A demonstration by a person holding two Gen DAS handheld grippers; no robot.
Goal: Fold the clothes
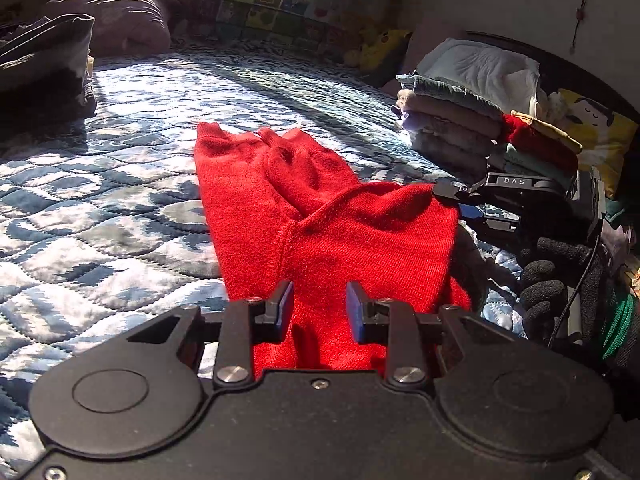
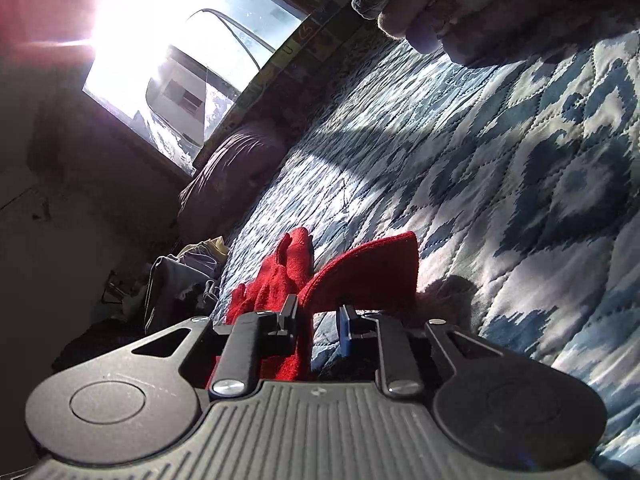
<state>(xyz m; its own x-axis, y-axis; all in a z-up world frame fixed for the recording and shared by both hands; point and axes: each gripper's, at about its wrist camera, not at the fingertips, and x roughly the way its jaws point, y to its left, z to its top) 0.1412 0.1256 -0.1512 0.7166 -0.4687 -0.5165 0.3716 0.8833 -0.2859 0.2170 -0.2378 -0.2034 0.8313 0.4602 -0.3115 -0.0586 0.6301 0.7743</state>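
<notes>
Folding is partly done, judging by what lies on the quilted bedspread (image 1: 100, 208): a red knit garment (image 1: 280, 200) stretches away from you along the bed, its near portion doubled over so that one edge crosses the body diagonally. Your left gripper (image 1: 320, 306) hangs just above the near end of the garment with its fingers spread and nothing between them. Your right gripper (image 2: 318, 324), seen from the left wrist at the garment's right edge, is held by a gloved hand (image 1: 560, 280); its own camera shows the fingers parted with a raised flap of red cloth just ahead of them, though you cannot tell whether the cloth is touched. A stack of folded clothes (image 1: 452, 128) stands near the pillow (image 1: 480, 68) on the right, suggesting earlier items are finished. What probably remains for this piece is to bring the far end toward you, square the bundle and add it to the stack.
</notes>
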